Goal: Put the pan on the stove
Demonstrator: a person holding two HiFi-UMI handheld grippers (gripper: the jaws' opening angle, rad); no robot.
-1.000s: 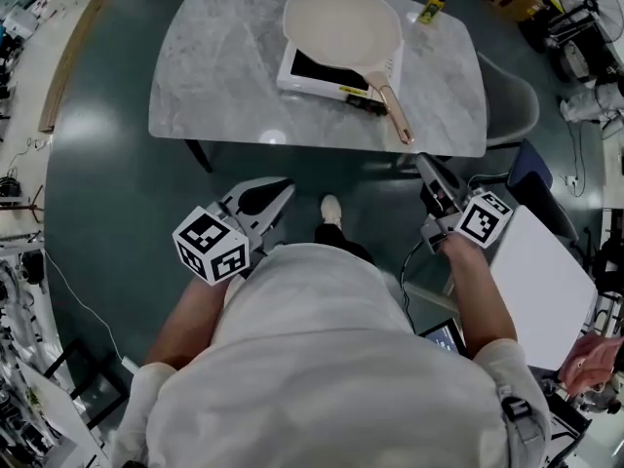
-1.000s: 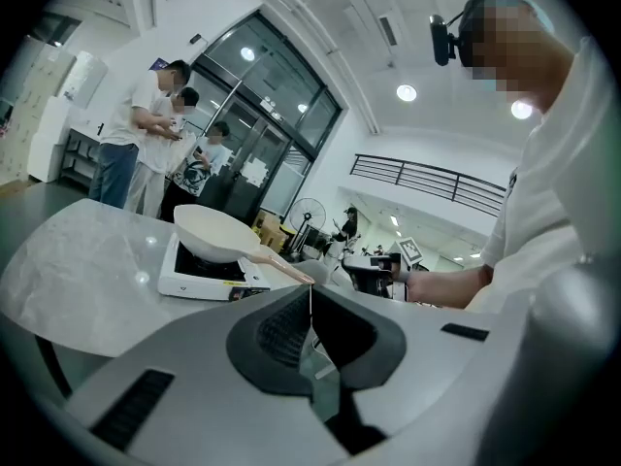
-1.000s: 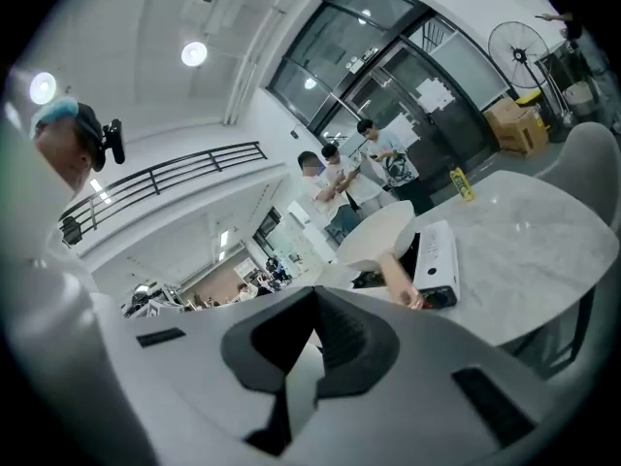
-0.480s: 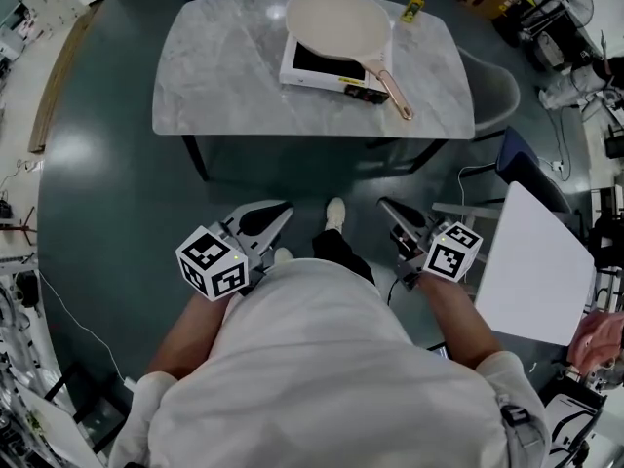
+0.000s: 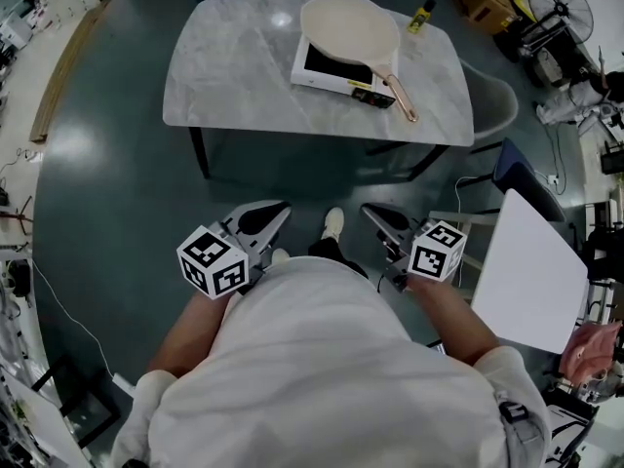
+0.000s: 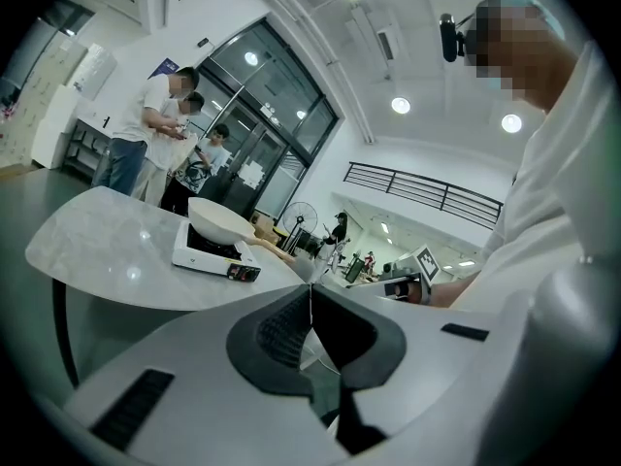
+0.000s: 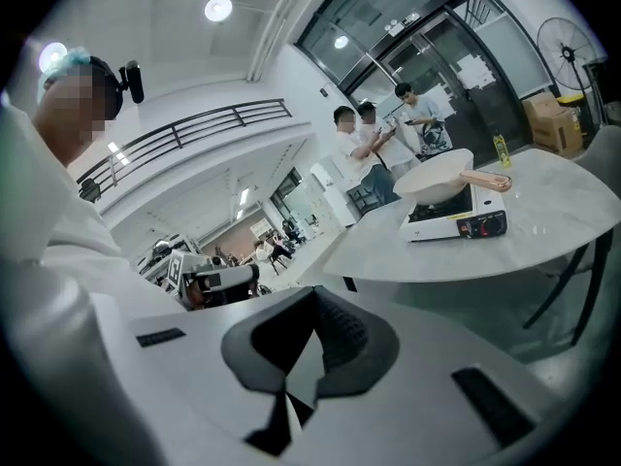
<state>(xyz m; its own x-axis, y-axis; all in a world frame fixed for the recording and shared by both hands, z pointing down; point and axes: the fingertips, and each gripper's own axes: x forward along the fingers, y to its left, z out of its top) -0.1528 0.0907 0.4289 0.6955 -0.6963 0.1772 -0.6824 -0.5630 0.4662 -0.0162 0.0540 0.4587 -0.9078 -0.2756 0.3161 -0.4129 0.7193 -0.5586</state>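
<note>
head: high, steeply down, far | gripper views: low, level, facing grey marble table (image 5: 234, 76) | shared: table, white square stove (image 5: 327, 68)

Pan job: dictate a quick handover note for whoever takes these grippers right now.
Left gripper: shut, empty, held low by the body.
Right gripper: shut, empty, held low too.
Pan: sits on the stove on the table, handle angled toward the near right edge.
Done: pan is on the stove.
Left: nothing visible; the person stands back from the table.
</note>
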